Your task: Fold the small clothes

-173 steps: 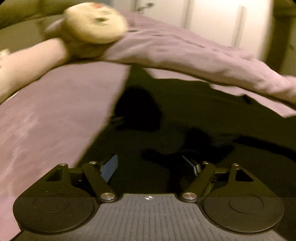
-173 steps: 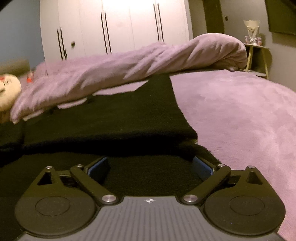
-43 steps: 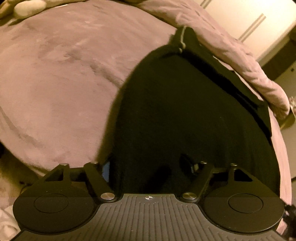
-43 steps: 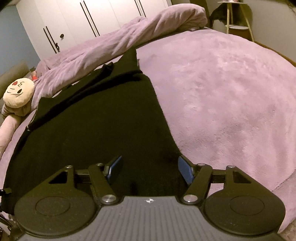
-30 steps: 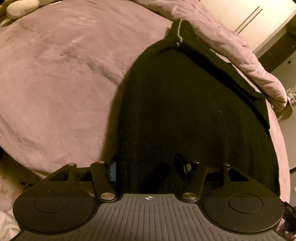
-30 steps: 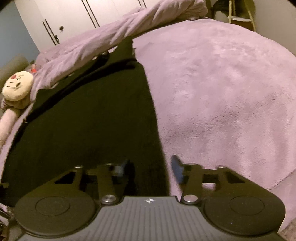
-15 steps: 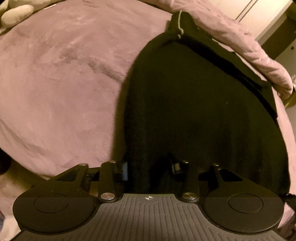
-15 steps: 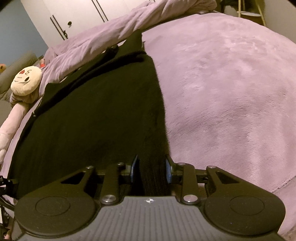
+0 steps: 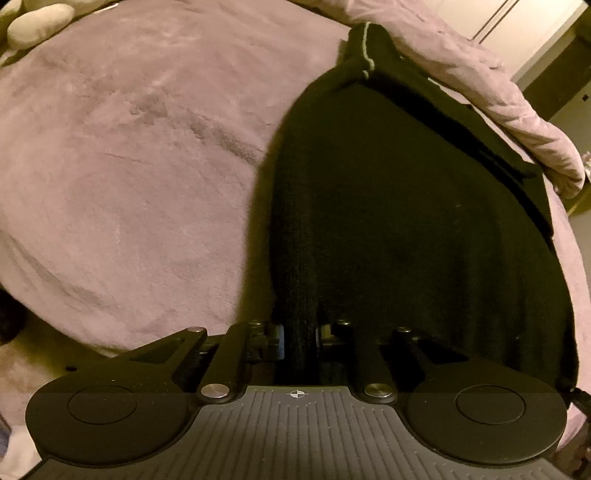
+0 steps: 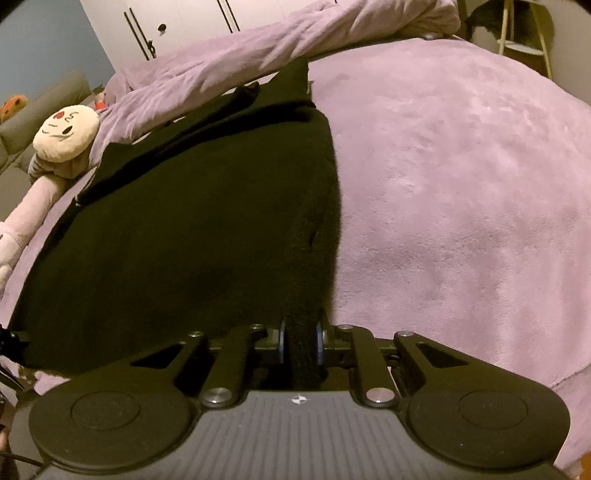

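Observation:
A black knitted garment (image 9: pixel 406 203) lies spread flat on a purple bed. In the left wrist view its near left corner runs up between the fingers of my left gripper (image 9: pixel 299 332); the jaws are closing, and the pads press a ridge of the knit. In the right wrist view the same black garment (image 10: pixel 203 221) reaches my right gripper (image 10: pixel 299 338), which is shut on a bunched fold at the near right edge. The blue pads (image 10: pixel 282 341) squeeze the cloth from both sides. Its far end, with a pale-trimmed cuff (image 9: pixel 365 48), lies against the duvet.
A plush purple bed cover (image 10: pixel 461 184) stretches to the right and, in the left wrist view, to the left (image 9: pixel 129 166). A rolled purple duvet (image 10: pixel 258 51) crosses the far side. A round-faced plush toy (image 10: pixel 66 134) lies far left. White wardrobe doors (image 10: pixel 177 22) and a small side table (image 10: pixel 524 40) stand behind.
Both grippers have gone from open around the garment's near edge to shut on it. The cloth now bunches into a ridge between each pair of pads. Neither hand has shifted much.

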`<act>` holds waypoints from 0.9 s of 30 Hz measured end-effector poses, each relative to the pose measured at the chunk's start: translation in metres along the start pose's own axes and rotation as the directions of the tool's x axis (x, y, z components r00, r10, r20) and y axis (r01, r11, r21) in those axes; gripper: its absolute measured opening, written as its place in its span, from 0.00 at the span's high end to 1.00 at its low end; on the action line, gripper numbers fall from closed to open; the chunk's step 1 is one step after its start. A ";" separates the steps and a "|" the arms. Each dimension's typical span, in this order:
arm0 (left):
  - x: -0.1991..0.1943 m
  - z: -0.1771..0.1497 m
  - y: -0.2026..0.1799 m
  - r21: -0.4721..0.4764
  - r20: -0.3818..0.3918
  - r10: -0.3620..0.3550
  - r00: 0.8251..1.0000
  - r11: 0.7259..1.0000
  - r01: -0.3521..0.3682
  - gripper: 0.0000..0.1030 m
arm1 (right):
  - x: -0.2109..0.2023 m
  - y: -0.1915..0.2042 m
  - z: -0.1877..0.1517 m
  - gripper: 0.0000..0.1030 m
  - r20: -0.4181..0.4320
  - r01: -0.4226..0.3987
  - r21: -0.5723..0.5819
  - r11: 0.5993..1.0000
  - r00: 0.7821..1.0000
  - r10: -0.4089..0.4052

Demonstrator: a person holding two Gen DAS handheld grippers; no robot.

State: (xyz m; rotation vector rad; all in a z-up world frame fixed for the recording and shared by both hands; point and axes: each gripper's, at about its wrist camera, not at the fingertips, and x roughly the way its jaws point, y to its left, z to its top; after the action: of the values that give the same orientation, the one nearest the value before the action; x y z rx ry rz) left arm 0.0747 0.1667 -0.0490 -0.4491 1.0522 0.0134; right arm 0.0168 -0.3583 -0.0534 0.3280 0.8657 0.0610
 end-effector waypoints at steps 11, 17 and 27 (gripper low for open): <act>0.003 0.002 -0.004 0.024 -0.031 0.011 0.999 1.000 -0.010 0.79 | 0.006 -0.001 0.002 0.83 -0.054 0.001 -0.011 1.000 0.999 -0.001; -0.010 0.009 -0.007 0.040 -0.020 -0.054 0.998 0.998 0.055 0.88 | -0.001 0.003 0.009 0.89 -0.045 -0.071 -0.030 0.997 0.997 0.069; -0.050 0.079 -0.016 -0.101 0.185 -0.257 0.949 0.955 0.278 0.89 | -0.016 0.000 0.075 0.90 0.159 -0.269 0.151 0.951 0.956 0.245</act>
State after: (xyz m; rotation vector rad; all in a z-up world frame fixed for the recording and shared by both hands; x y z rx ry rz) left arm 0.1193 0.1909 0.0316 -0.6916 0.8177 -0.1227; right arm 0.0633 -0.3809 0.0032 0.6001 0.6876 0.2052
